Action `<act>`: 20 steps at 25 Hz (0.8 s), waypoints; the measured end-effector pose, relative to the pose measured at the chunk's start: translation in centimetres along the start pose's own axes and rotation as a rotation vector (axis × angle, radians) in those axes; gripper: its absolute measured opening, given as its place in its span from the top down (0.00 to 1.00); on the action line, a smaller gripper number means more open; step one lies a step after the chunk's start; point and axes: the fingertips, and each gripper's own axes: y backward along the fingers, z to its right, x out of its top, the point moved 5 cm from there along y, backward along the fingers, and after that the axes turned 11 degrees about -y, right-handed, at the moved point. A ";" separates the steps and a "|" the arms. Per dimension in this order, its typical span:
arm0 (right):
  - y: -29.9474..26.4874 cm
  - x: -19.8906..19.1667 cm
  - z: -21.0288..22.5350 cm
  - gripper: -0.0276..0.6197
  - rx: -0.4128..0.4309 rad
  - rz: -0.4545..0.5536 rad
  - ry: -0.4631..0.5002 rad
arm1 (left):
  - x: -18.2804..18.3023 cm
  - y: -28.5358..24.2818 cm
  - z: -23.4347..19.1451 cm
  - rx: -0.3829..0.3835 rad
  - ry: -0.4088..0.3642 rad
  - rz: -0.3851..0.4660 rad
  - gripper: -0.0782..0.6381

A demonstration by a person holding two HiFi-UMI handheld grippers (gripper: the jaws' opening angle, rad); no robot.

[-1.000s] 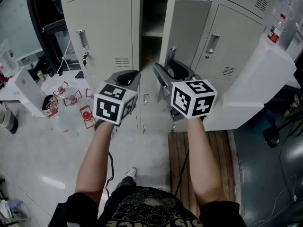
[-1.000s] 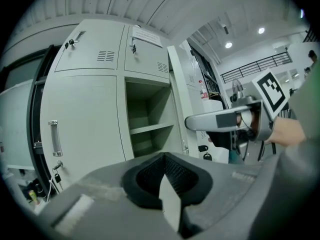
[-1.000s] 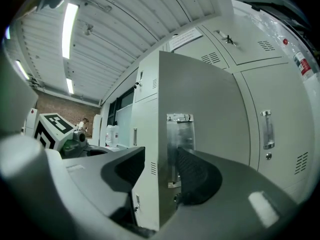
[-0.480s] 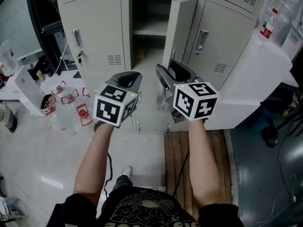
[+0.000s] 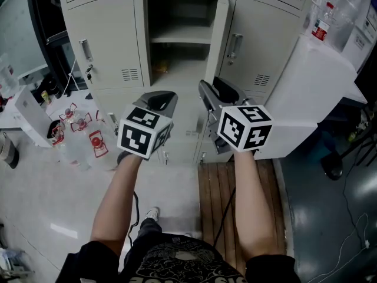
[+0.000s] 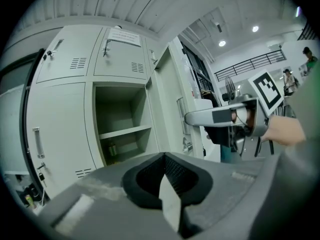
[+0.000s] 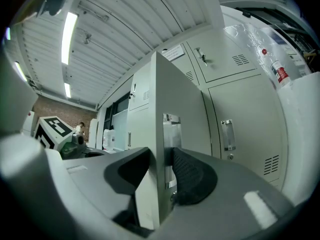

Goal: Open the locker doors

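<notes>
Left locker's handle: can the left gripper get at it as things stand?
Probably yes: nothing stands between the empty left gripper and that closed door's handle, though its shut jaws would need opening.

Lower left of the head view: pale glossy floor (image 5: 53,199). Lower right: dark grey floor (image 5: 330,234). Between the two, at bottom centre, a slatted wooden platform (image 5: 217,199), flat on the ground and reaching up to the foot of the lockers. Scattered on the pale floor at mid-left: clear bottles with red markings (image 5: 94,141), just beside a white box (image 5: 29,114). On the dark floor near the right edge: a black stand base (image 5: 331,167) and thin cables (image 5: 353,217). Upper centre: a shelf (image 5: 179,39) inside the open locker (image 5: 177,10); below it, on the compartment bottom, something small and yellowish (image 5: 159,68), too small to tell.
</notes>
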 end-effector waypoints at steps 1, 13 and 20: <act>0.3 0.1 0.2 0.73 -0.003 0.002 0.001 | 0.1 -0.1 0.3 -0.004 0.000 0.001 0.89; 3.6 1.1 3.1 0.74 -0.092 0.017 0.017 | 1.2 -1.4 2.8 -0.043 0.002 0.019 0.89; 5.4 1.6 4.9 0.78 -0.167 0.028 0.007 | 1.0 -1.4 3.6 -0.052 0.004 0.016 0.89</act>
